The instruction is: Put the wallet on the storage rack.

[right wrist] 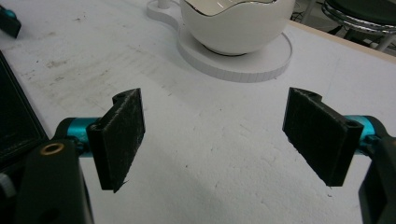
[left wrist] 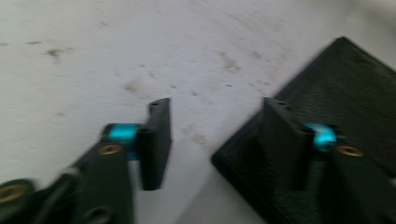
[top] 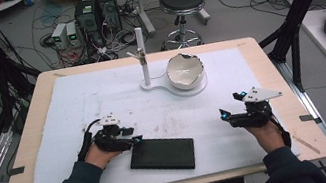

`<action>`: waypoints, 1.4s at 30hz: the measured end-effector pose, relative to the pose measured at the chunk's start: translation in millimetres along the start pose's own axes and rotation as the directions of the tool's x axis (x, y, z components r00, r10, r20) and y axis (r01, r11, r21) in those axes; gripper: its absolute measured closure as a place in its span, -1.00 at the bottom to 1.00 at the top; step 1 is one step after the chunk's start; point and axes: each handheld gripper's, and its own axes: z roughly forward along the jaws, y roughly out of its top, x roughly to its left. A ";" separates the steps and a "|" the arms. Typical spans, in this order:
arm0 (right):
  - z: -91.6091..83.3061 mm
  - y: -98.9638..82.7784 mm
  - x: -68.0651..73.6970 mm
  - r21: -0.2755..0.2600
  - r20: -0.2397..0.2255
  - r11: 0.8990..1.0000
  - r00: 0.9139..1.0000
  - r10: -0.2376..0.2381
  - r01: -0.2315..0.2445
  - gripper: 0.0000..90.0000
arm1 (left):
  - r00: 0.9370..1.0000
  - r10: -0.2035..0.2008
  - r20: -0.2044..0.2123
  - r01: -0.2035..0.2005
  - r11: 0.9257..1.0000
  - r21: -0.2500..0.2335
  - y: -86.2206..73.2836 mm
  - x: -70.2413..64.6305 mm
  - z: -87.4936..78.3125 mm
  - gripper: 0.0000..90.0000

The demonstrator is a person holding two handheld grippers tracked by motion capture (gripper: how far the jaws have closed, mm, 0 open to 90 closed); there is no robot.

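Two grippers work over one white mat [top: 101, 97] on a wooden table [top: 30, 125]. Nearest, at lower centre of the high view, lies one flat black case [top: 162, 155], its long side near the mat's front edge. The left gripper [top: 135, 139] sits at the case's upper-left corner; the right gripper [top: 224, 114] rests at lower right, well apart from the case, with bare mat between them.

The left gripper view (blurred) gives what the high view cannot: the left gripper [left wrist: 215, 140] has its jaws half apart, one pad over the mat [left wrist: 93, 56] and the other over the corner of the black case [left wrist: 345, 93]. Whether a pad touches the case I cannot tell.

In the right gripper view the right gripper [right wrist: 212, 140] stands wide with nothing between its pads, only stained mat [right wrist: 210, 154]; the case edge [right wrist: 14, 116] shows at the far left.

Farther back, upper centre, one white bowl with a jagged, eggshell-like rim [top: 185, 70] sits on one white round base [top: 200, 86], beside one upright white post [top: 142, 57]. Open mat lies between the base and both grippers.
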 end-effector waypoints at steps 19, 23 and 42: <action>-2.5 1.0 1.9 -0.007 0.002 1.000 1.000 -0.012 0.012 -0.53 | 0.996 0.068 -0.056 -0.070 0.997 -0.029 6.7 -16.8 3.5 0.52; -3.8 -0.8 -0.4 -0.008 0.004 1.000 1.000 -0.004 0.004 -0.53 | 0.998 0.047 -0.039 -0.047 0.999 0.003 -0.6 -13.6 -6.3 0.19; -2.6 -0.7 -0.5 -0.002 0.007 1.000 1.000 -0.010 0.010 -0.53 | 0.999 -0.052 -0.006 0.052 0.995 -0.084 -6.9 -10.7 -8.9 0.89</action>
